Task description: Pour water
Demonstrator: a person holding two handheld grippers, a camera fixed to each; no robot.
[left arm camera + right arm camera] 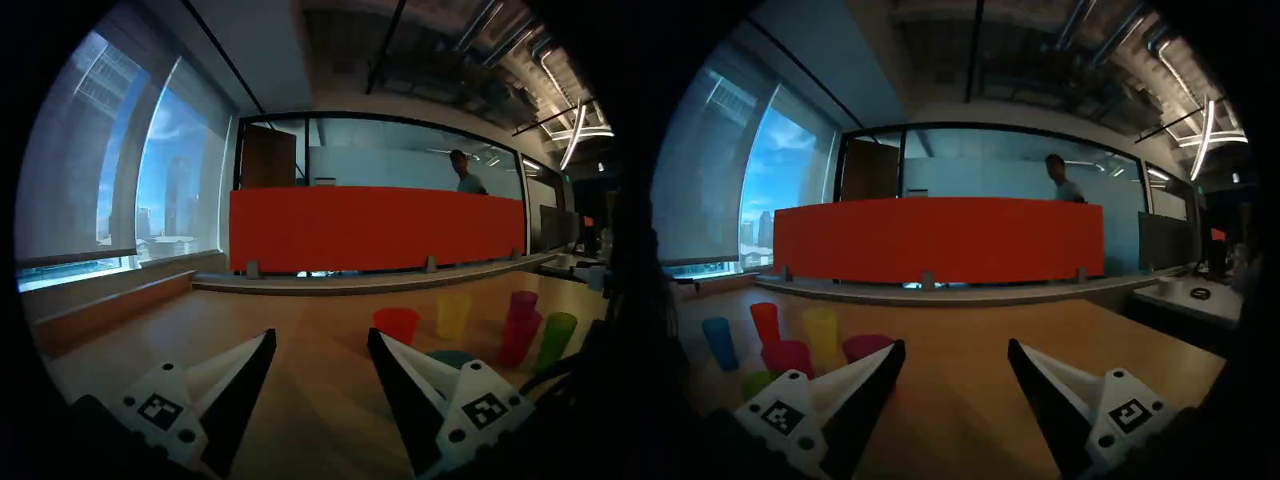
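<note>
Firstly, a broad light-brown wooden table spans the near ground in both views. Tall curved glass windows stand at the far left, giving onto sky and towers. A long orange-red partition panel is set upright along the table's far edge, with a person seen from the shoulders up behind it, to the right. Left gripper, white fingers with black inner faces and a square printed marker on each: jaws spread apart, nothing between them, over bare table. Right gripper, same build: jaws likewise parted and empty. In the left gripper view the cups stand on the table far right of the fingers: a stack of magenta translucent plastic cups, with a green translucent plastic cup just beside it on the right, a yellow translucent plastic cup to its left, and a red translucent plastic cup further left, just beyond the right fingertip. In the right gripper view the cups cluster at the near left, a blue translucent plastic cup leftmost. Whether any cup holds water cannot be told.
</note>
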